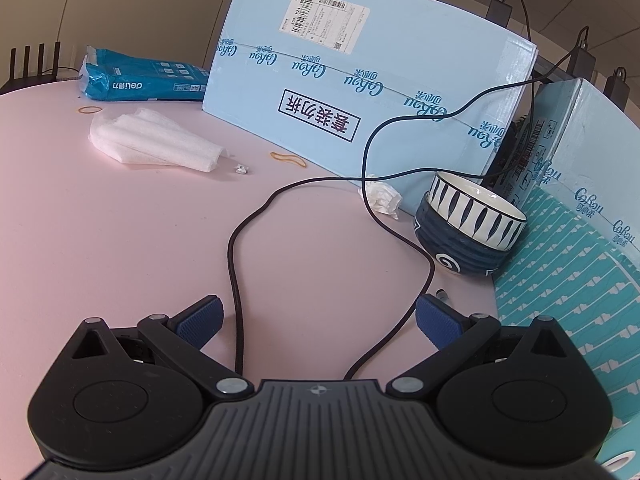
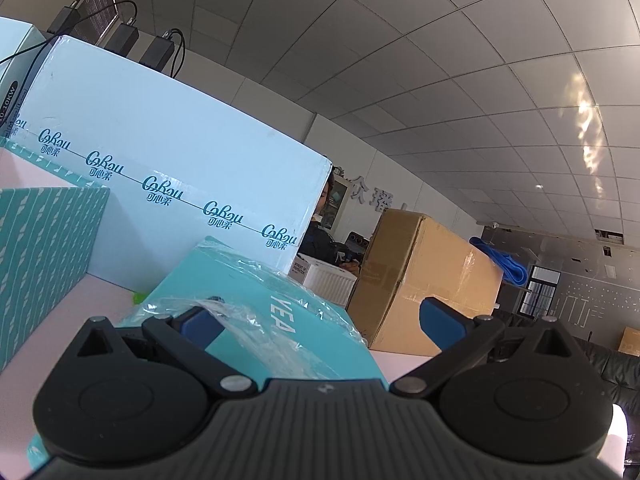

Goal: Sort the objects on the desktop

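My left hand-held gripper [image 1: 318, 322] is spread wide over the pink surface [image 1: 100, 220], straddling the black cable [image 1: 236, 280], whose loop runs lengthwise away from me. My right hand-held gripper [image 2: 322, 326] is apart above the teal box [image 2: 256, 320], which points forward-left.

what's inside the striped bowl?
Only a strip of white inner wall shows in the bowl; its near rim hides the bottom. It sits nested in a dark blue bowl.
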